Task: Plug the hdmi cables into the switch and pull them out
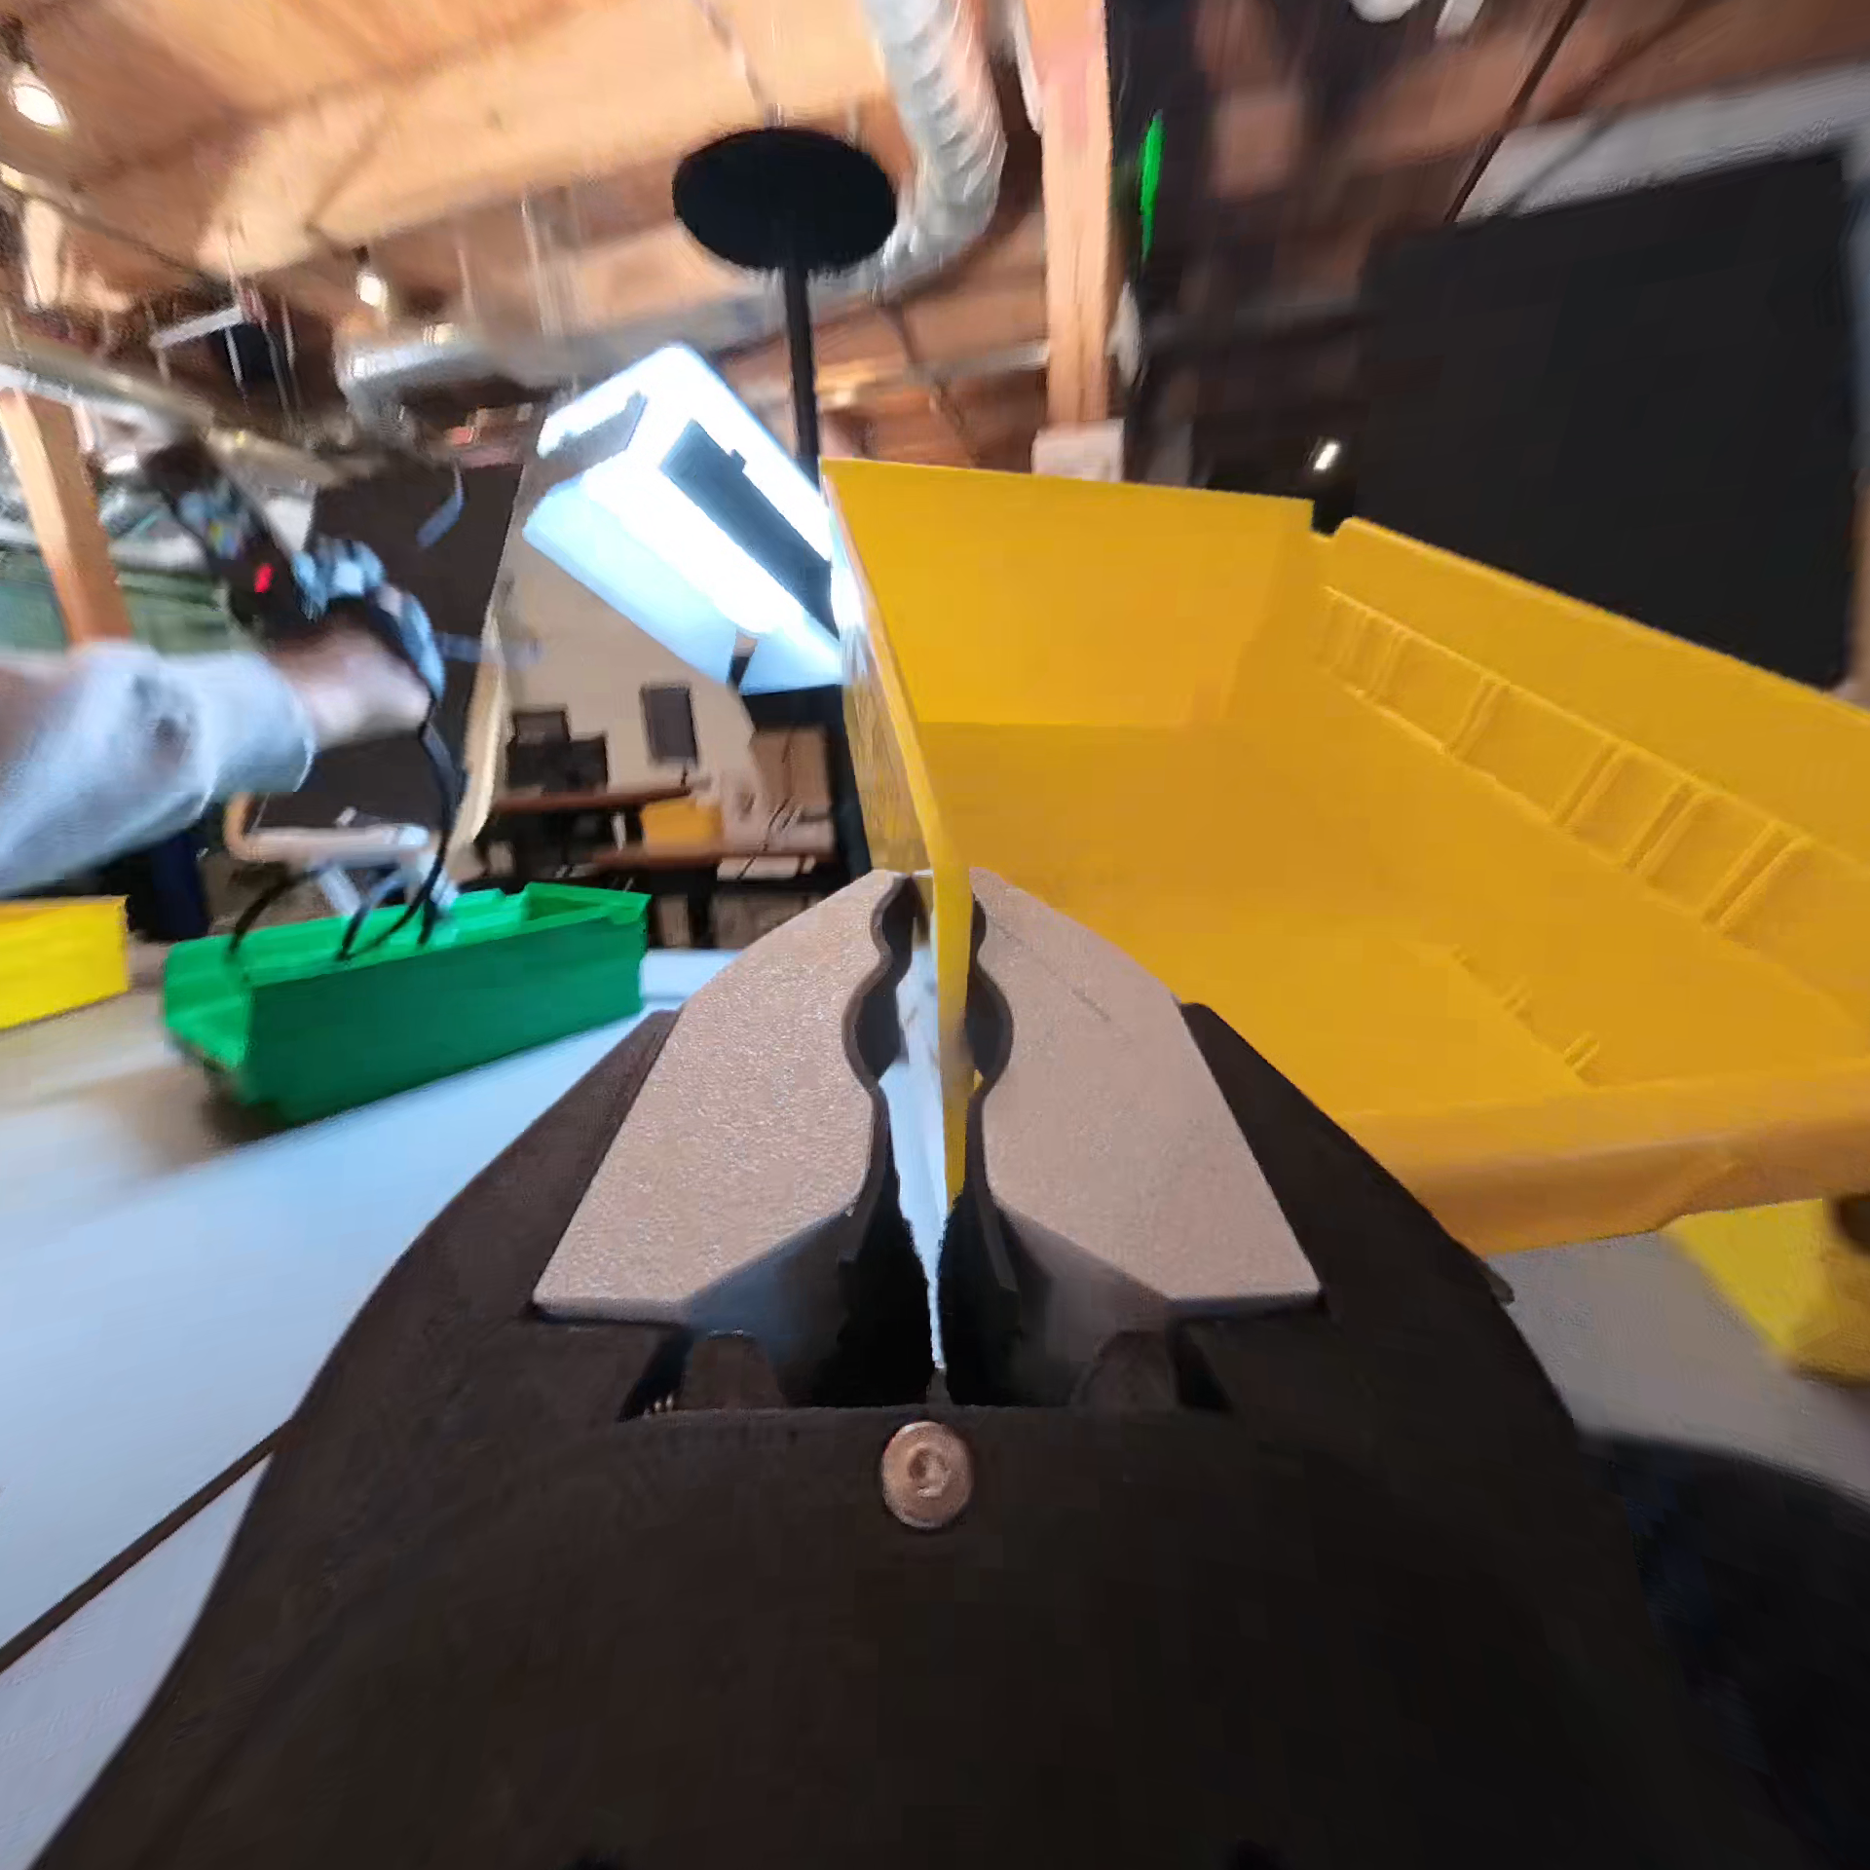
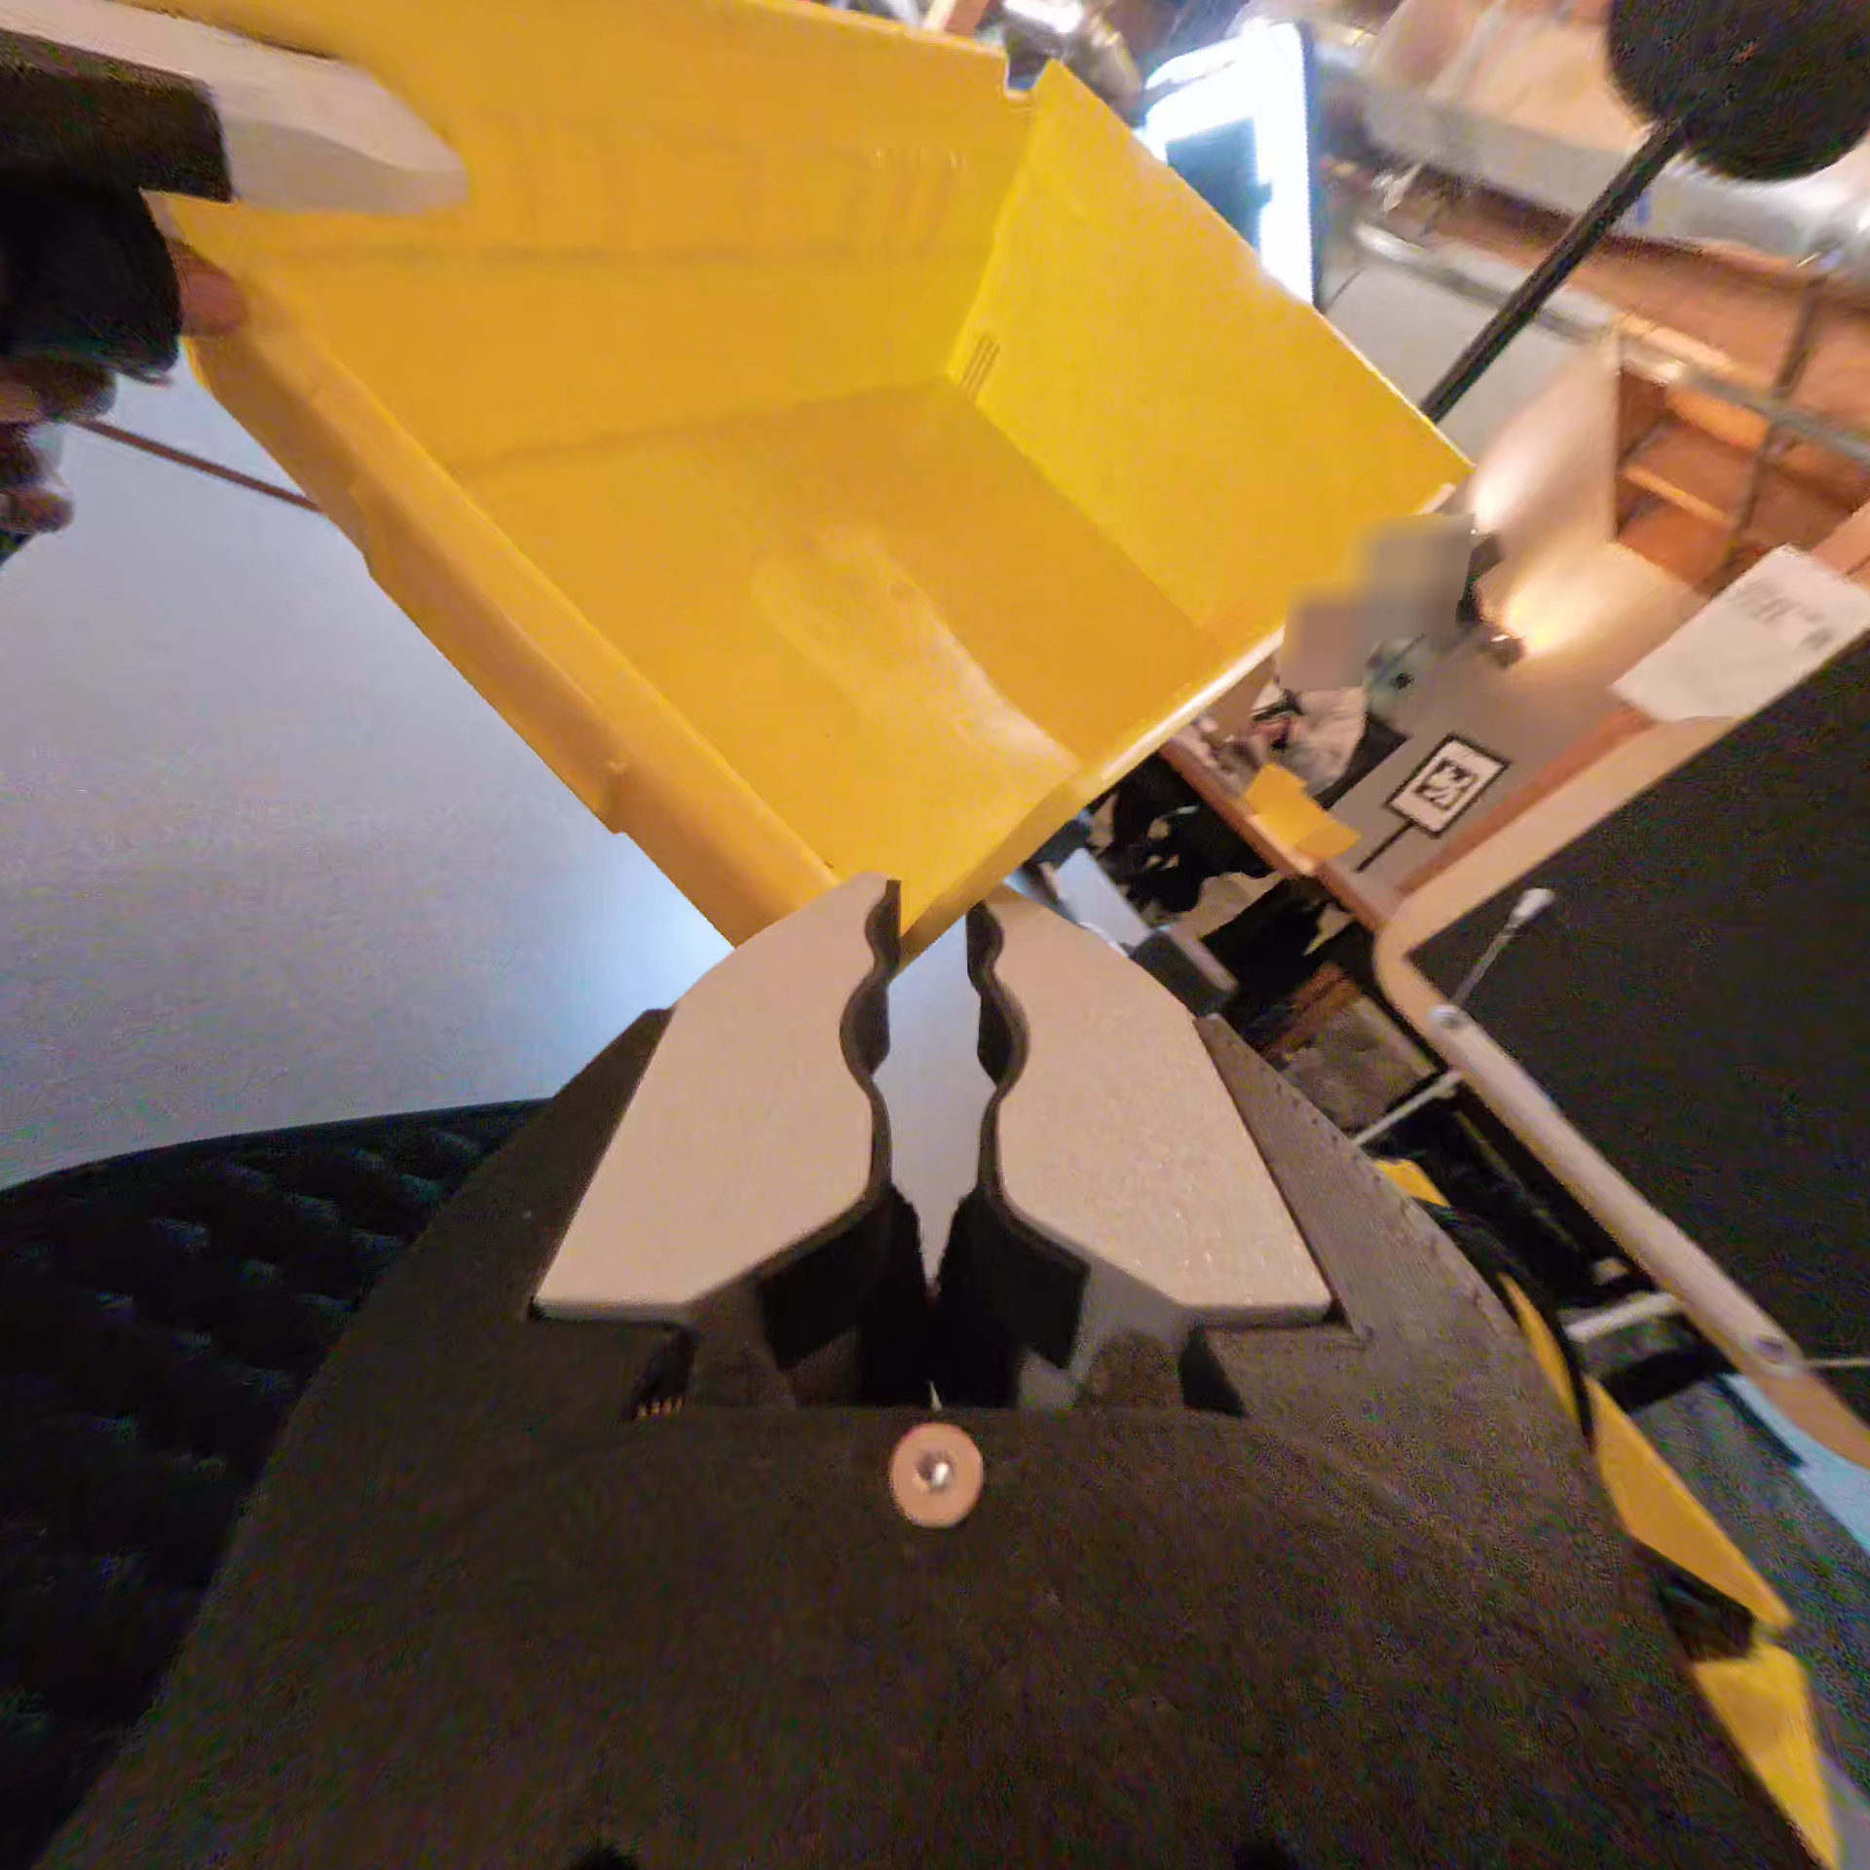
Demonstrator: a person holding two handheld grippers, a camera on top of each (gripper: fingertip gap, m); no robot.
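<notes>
An empty yellow bin (image 1: pixel 1265 810) is held tilted above the table. My left gripper (image 1: pixel 951 911) is shut on its thin side wall, which runs down between the pads. In the right wrist view the same bin (image 2: pixel 810 455) fills the upper middle, and a finger (image 2: pixel 334 142) of my left gripper lies on its far wall at top left. My right gripper (image 2: pixel 936 911) is nearly closed, with the bin's lower corner edge pinched at its very tips. Black cables (image 1: pixel 425 860) hang into a green bin (image 1: pixel 405 982) at far left. No switch shows.
A person's sleeve and hand (image 1: pixel 202 729) reach over the green bin. Another yellow bin (image 1: pixel 61 951) sits at the left edge of the white table (image 1: pixel 202 1265). A black stand with a round top (image 1: pixel 784 202) rises behind. A black panel (image 2: pixel 1670 961) stands to the right.
</notes>
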